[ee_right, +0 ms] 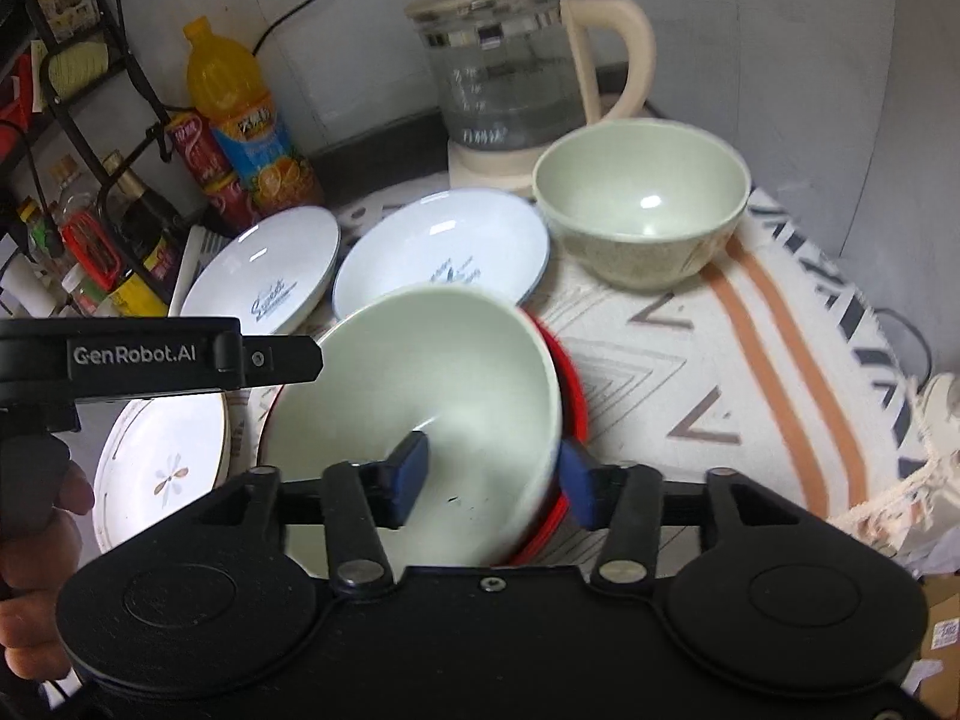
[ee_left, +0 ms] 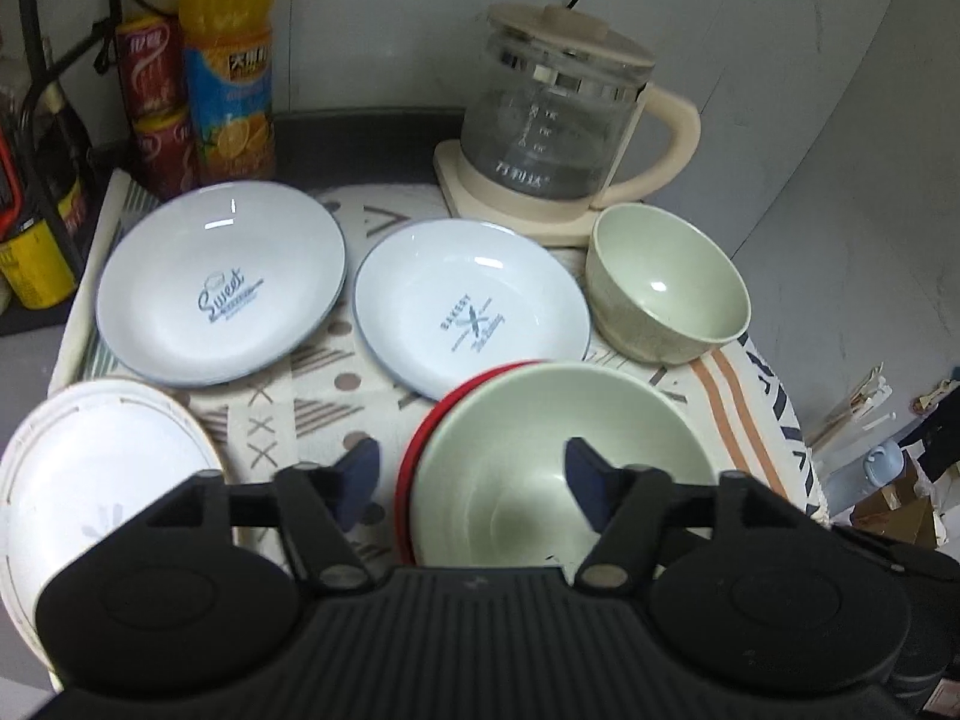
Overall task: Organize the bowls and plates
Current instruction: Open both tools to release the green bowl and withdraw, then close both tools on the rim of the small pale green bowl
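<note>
A pale green bowl sits tilted inside a red dish at the near side of the patterned cloth. My left gripper is open and straddles the bowl's left rim, one finger outside and one inside. My right gripper is open across the bowl's right wall, and its pads do not press on it. A second green bowl stands upright farther back. Two blue-rimmed white plates, "Sweet" and "Bakery", lie flat side by side. A white flower plate lies near left.
A glass kettle on a cream base stands at the back by the wall. An orange juice bottle and red cans crowd the back left beside a black rack. A hand holds the left gripper.
</note>
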